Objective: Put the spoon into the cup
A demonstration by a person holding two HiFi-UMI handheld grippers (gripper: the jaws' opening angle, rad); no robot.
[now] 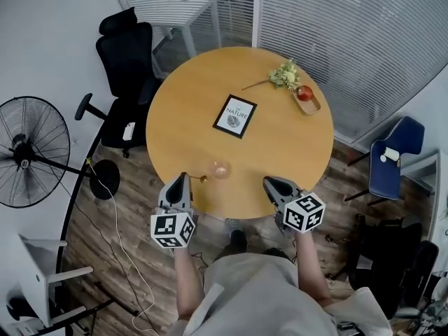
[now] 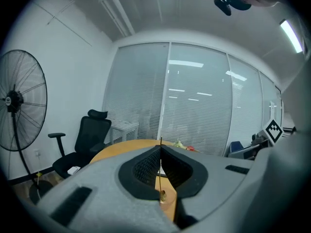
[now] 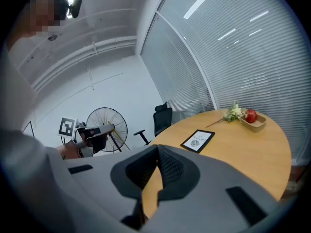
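Left gripper (image 1: 180, 182) is pinched narrow on the thin gold spoon (image 1: 202, 179); in its own view the handle runs along the seam between the closed jaws. Held over the near edge of the round table (image 1: 280, 138), the spoon's free end sticks out rightward. Just right of and slightly beyond that end stands the clear cup (image 1: 222, 169), so the left gripper is nearer it. Further right, the right gripper (image 1: 269, 183) hovers with jaws together, holding nothing.
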